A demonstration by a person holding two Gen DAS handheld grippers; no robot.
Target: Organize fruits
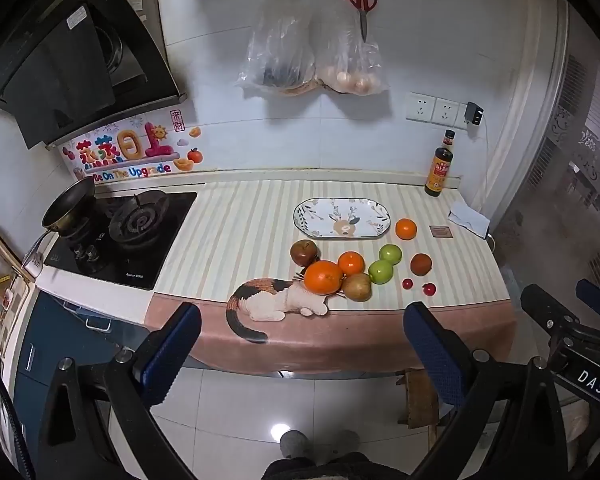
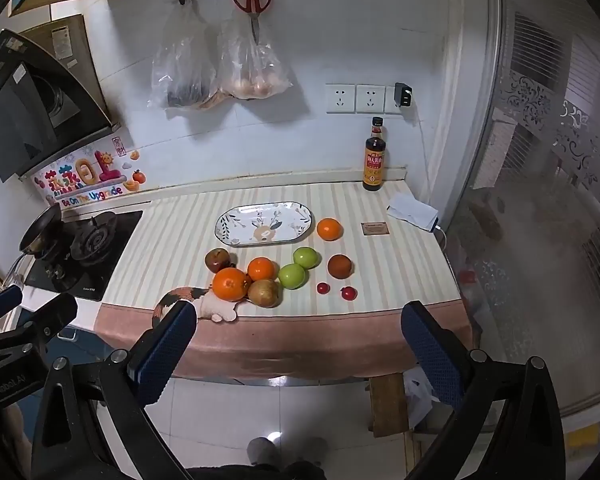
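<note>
Above the floor, short of the counter, my left gripper (image 1: 302, 328) and right gripper (image 2: 298, 326) hang spread wide, empty; fruits (image 1: 323, 277) lie beside the plate (image 1: 383, 214).

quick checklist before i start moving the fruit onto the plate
1. Oval plate empty and flat on the counter: ok.
2. Left gripper open, nothing between its fingers: ok.
3. Right gripper open, nothing held: ok.
4. Both grippers short of the counter edge, no fruit within the fingers: ok for an approach.
5. Big orange free to lift: not ok, it touches the brown pear and small orange.
6. Lone orange beside the plate, standing apart: ok, easiest first pick.
</note>
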